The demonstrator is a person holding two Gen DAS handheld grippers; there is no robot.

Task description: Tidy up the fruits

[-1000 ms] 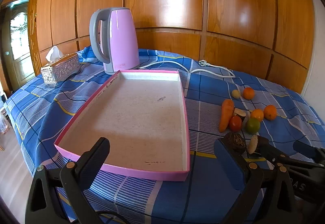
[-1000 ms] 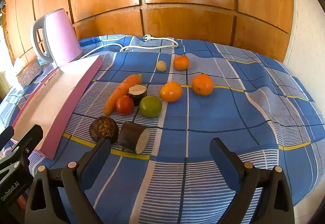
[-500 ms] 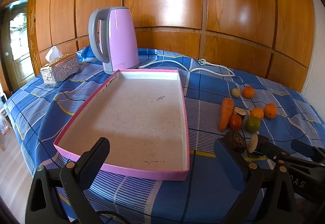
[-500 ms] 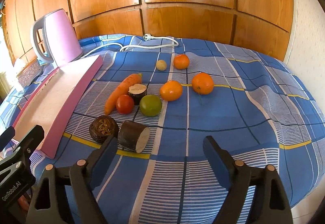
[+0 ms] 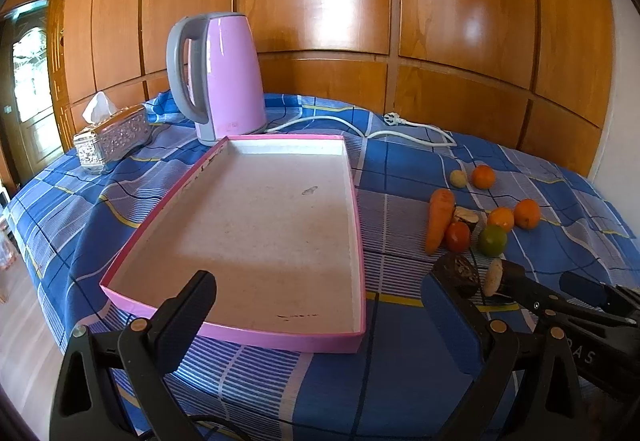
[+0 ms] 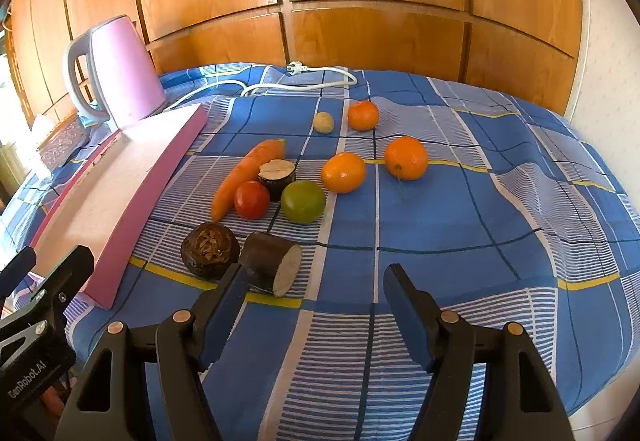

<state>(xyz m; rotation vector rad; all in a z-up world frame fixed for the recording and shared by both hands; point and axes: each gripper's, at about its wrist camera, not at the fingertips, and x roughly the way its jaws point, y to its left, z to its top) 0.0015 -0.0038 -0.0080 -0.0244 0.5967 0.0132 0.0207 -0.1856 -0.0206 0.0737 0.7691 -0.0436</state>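
Right claw (image 6: 316, 305) is wide open, holding nothing, low over the blue plaid cloth (image 6: 460, 225). Its left finger (image 6: 224, 305) sits just beside the dark cut log piece (image 6: 272, 267); can't tell if they touch. That piece lies on its side, long axis running far-left to near-right, pale cut face pointing near-right. A dark round fruit (image 6: 210, 249) touches it on the left.

Farther back: carrot (image 6: 246, 177) lies diagonal, thick end far-right, tip near-left. A tomato (image 6: 252, 200), a dark stub with its cut face up (image 6: 277, 173) and a green fruit (image 6: 303, 201) are clustered beside it. Two oranges (image 6: 344, 172) (image 6: 406, 158) sit to the right, a third orange (image 6: 363, 115) and a small tan ball (image 6: 323, 122) at the far end.

Left claw (image 5: 320, 313) is also wide open and empty, over the near edge of the pink tray (image 5: 168, 209). The tray's long axis runs near to far, left of the produce. Pink kettle (image 5: 220, 77) stands behind it.
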